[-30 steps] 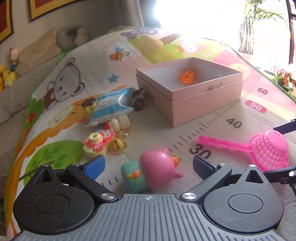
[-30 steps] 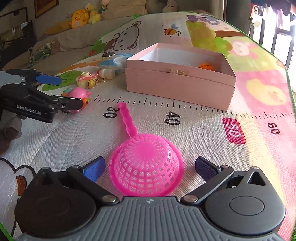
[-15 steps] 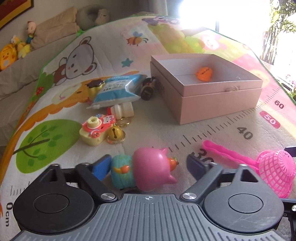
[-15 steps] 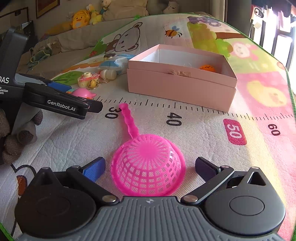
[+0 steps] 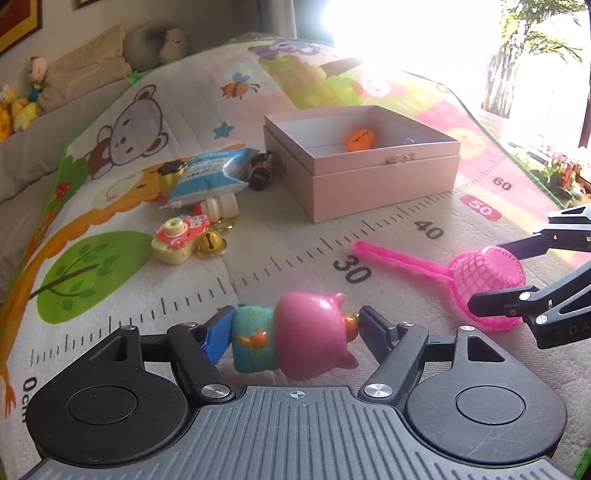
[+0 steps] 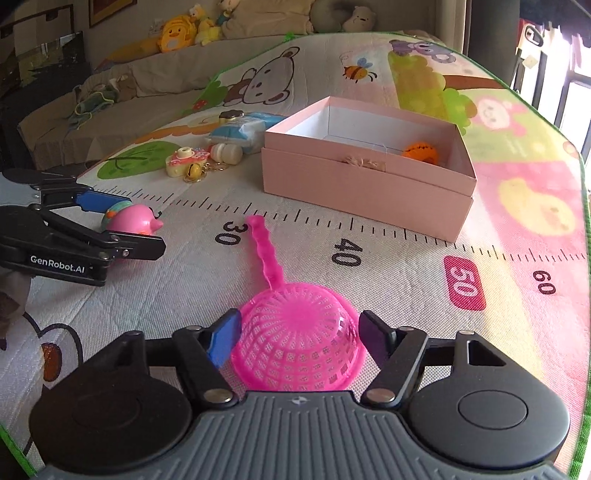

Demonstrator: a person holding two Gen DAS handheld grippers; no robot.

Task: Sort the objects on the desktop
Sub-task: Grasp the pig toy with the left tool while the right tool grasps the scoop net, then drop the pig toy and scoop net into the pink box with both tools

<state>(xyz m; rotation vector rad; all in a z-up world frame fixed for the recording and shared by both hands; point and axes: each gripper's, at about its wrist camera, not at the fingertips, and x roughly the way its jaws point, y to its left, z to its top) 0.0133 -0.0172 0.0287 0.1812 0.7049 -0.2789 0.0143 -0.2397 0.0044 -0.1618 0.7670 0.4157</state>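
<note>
My left gripper (image 5: pixel 293 325) is shut on a pink and teal pig toy (image 5: pixel 295 336), which lies sideways between the pads just above the mat; it also shows in the right wrist view (image 6: pixel 129 221). My right gripper (image 6: pixel 297 334) has closed onto the pink basket of an upturned toy sieve (image 6: pixel 299 347), with both pads against its sides. The sieve also shows in the left wrist view (image 5: pixel 487 280). An open pink box (image 5: pixel 369 166) holding an orange ball (image 5: pixel 360 138) stands further back on the mat.
Left of the box lie a blue tissue pack (image 5: pixel 210 175), a yellow toy camera (image 5: pixel 177 240) with a gold bell (image 5: pixel 210 242), a white roller (image 5: pixel 221 203) and a dark toy (image 5: pixel 260 173). Soft toys (image 6: pixel 184 27) sit on cushions behind the play mat.
My left gripper closed onto the pig toy and lifted it slightly. My right gripper narrowed onto the sieve's basket.
</note>
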